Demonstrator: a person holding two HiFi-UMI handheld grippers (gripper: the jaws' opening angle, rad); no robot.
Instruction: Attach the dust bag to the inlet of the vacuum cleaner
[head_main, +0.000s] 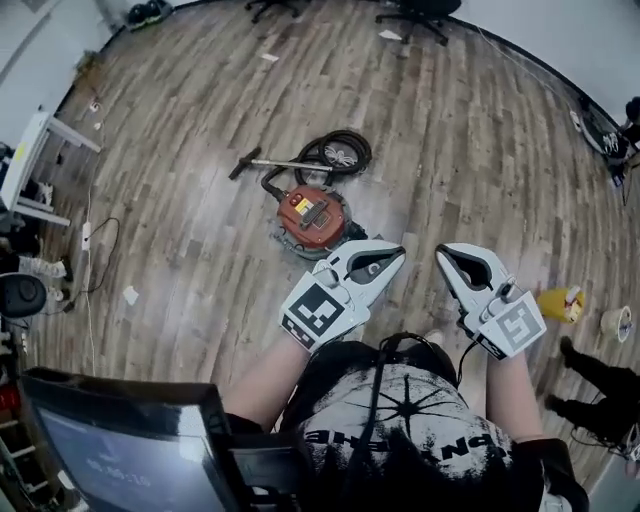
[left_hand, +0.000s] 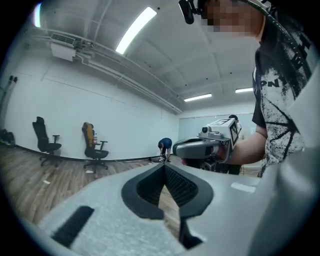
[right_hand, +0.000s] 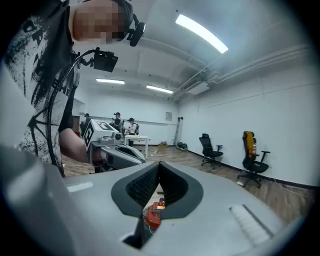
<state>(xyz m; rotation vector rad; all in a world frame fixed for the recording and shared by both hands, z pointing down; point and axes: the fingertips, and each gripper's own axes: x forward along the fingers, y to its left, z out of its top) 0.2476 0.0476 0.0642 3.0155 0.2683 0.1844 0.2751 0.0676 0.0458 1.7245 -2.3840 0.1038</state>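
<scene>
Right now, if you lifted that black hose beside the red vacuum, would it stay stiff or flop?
Probably flop: the hose lies in loose coils, so it bends easily. One end seems joined to the vacuum, so it would likely tug that. Its straight wand looks rigid.

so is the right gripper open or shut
Shut: the white right gripper has its black pads meeting at the tips, nothing between them.

A red vacuum cleaner (head_main: 312, 218) sits on the wood-plank floor (head_main: 470, 150), its coiled black hose (head_main: 338, 152) just beyond it. A yellow object (head_main: 560, 303) lies well apart at the right.
</scene>
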